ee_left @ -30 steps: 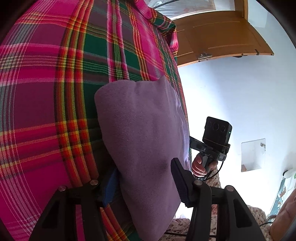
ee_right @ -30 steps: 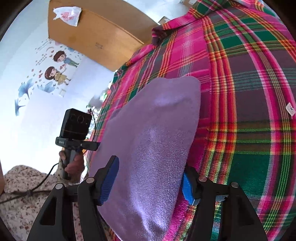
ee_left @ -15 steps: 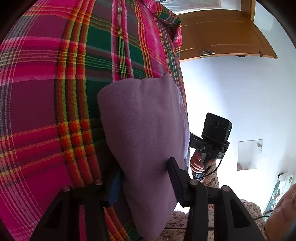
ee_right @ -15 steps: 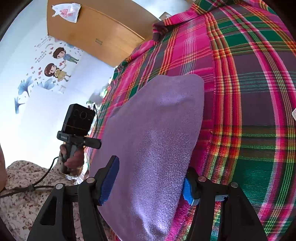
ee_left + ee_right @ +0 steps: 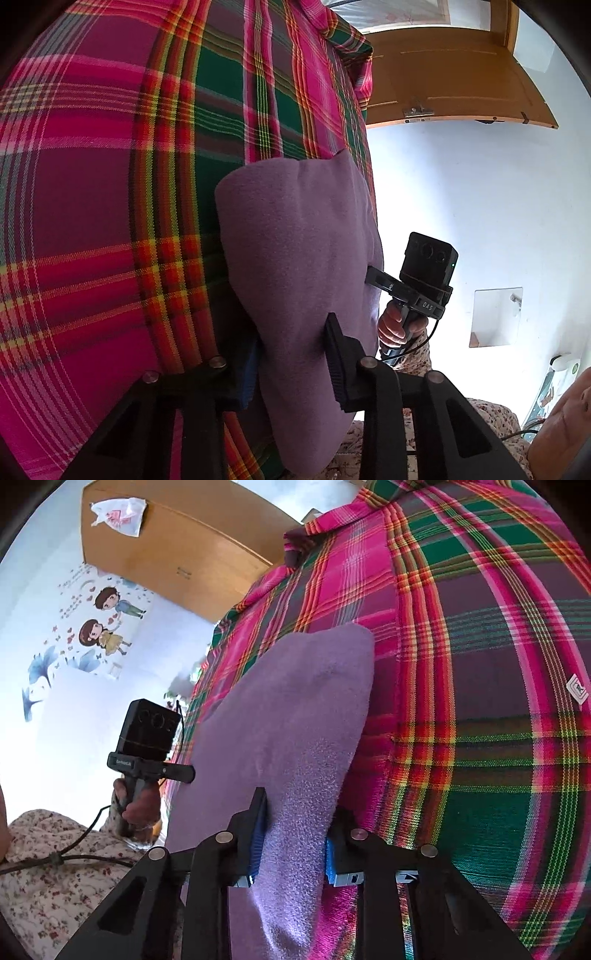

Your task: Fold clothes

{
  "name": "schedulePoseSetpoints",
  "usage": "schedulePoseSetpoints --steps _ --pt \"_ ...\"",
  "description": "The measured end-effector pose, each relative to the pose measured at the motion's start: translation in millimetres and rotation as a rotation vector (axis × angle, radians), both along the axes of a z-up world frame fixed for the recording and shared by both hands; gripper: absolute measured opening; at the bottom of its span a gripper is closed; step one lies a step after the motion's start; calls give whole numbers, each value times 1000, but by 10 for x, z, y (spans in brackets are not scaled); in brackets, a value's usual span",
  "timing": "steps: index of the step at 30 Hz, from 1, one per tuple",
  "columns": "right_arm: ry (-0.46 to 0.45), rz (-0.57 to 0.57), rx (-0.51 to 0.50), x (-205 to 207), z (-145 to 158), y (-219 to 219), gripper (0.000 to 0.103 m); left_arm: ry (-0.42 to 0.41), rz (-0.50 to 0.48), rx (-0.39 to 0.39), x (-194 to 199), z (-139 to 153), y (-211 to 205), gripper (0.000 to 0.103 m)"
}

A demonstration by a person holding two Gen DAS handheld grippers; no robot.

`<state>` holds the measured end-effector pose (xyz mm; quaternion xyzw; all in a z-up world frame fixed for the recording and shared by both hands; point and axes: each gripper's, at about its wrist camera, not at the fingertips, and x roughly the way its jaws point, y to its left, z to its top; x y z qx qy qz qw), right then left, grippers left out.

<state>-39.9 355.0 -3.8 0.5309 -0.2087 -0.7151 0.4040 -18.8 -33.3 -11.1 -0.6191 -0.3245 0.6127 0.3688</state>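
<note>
Purple cloth [image 5: 295,266], soft and fleecy with a fine nap, held up between both grippers over a plaid sheet [image 5: 110,192]. Rounded, pillow-like at the far end, narrowing toward the near edge where it hangs down past the fingers. In the right wrist view, looped terry texture plain on the same cloth [image 5: 295,731], lighter lilac in the sun.

Left gripper [image 5: 291,365] pinched tight on the near part of the cloth, black ribbed pad [image 5: 338,358] pressed into the fabric on the right, blue pad on the left mostly hidden behind the fold. Right gripper [image 5: 293,842] likewise clamped on the cloth, blue pads [image 5: 258,834] biting in from both sides, little gap beyond the thickness of the fabric.

Plaid sheet woven in magenta, green, maroon and thin yellow-orange lines, stretched smooth, filling most of both views behind the cloth. Small white tag [image 5: 577,691] on it at the right.

Other handheld gripper with boxy black camera [image 5: 428,262] seen to the right in the left view, a hand [image 5: 393,326] round its grip. Floral-print fabric [image 5: 55,867] near left. Wooden wardrobe [image 5: 177,550] far off, cartoon wall stickers [image 5: 103,627] on the pale wall.
</note>
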Motion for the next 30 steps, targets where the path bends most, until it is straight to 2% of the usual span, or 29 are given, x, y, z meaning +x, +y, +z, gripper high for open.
schedulePoseSetpoints --steps 9,30 --pt "3 -12 0 25 14 -25 26 5 4 -1 1 -4 -12 30" --pt "87 -77 43 95 38 -76 25 19 49 -5 -51 -135 -2 30"
